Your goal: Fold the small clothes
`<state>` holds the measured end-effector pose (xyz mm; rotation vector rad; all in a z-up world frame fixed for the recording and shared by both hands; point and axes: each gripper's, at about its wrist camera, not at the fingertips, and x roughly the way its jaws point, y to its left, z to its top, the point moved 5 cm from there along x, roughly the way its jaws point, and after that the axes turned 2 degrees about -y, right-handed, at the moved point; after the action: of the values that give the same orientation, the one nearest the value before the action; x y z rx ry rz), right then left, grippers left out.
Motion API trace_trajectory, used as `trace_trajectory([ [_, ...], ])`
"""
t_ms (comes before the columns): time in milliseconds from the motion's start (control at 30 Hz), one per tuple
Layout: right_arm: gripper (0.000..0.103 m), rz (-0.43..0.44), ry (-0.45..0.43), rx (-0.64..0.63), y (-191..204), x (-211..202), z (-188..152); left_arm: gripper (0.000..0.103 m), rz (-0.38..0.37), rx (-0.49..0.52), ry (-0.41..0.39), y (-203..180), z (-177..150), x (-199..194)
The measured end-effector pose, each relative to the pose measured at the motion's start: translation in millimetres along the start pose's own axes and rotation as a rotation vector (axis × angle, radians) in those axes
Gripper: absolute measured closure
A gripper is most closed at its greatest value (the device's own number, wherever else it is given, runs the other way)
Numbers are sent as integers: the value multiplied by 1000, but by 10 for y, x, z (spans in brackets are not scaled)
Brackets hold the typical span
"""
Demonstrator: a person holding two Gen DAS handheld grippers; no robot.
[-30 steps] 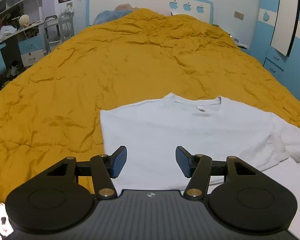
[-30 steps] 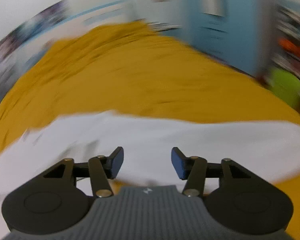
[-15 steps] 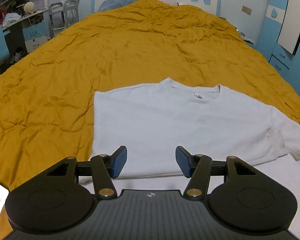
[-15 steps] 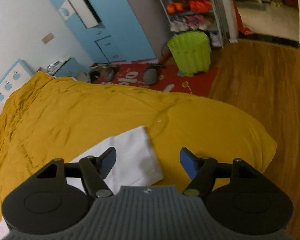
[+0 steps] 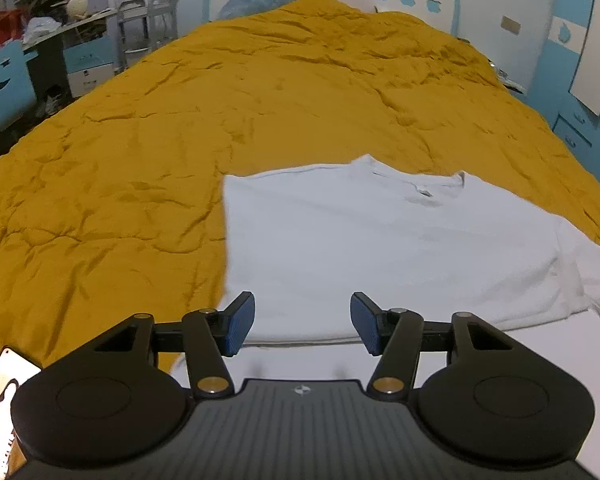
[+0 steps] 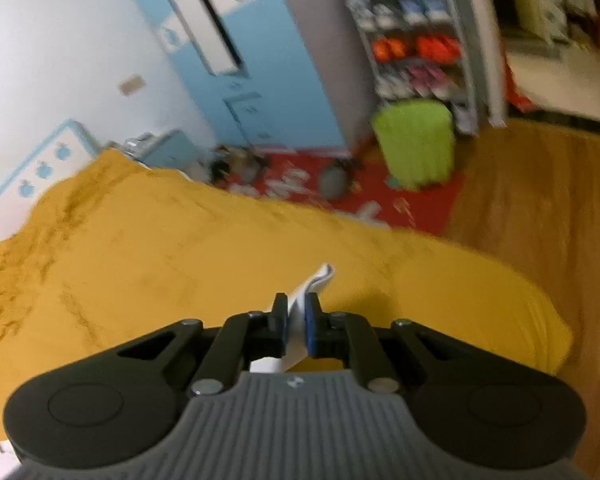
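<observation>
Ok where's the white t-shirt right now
The white t-shirt lies flat on the yellow bedspread, just ahead of the open left tool. In the right wrist view, the right tool pinches a fold of its white cloth.

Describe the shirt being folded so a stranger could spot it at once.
A mustard-yellow quilt covers the big bed. Near its foot lies the white T-shirt, flat, collar toward the headboard. It is the only white garment on the quilt, and the right gripper pinches a strip of white fabric.
</observation>
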<state>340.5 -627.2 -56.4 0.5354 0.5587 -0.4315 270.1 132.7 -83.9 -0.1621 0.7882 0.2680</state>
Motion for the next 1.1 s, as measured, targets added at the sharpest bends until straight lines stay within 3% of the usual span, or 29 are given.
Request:
trace_trajectory([
  [133,101,117,-63,-97,874,-370,459,40,1,-26,-18,110,52,-52],
  [267,102,290,-134,-190,2000,-825,834,40,-18,-58,-51,219,109,-137],
  [467,102,516,-183,-333,3701,-1468,877,40,-33,-107,-69,456,145,-188],
  [567,102,597,-155,-391,4413,-1682,606,40,-38,-123,-71,584,176,-209],
  [733,103,699,-60,-438,5333,-1803,-217,40,-62,-109,-80,690,178,-227],
  [933,103,778,48,-452,6001,-1838,-1395,40,-76,-142,-76,843,128,-182],
  [1100,103,774,130,-443,6290,-1765,-2515,45,-80,-180,-89,1023,110,-141],
])
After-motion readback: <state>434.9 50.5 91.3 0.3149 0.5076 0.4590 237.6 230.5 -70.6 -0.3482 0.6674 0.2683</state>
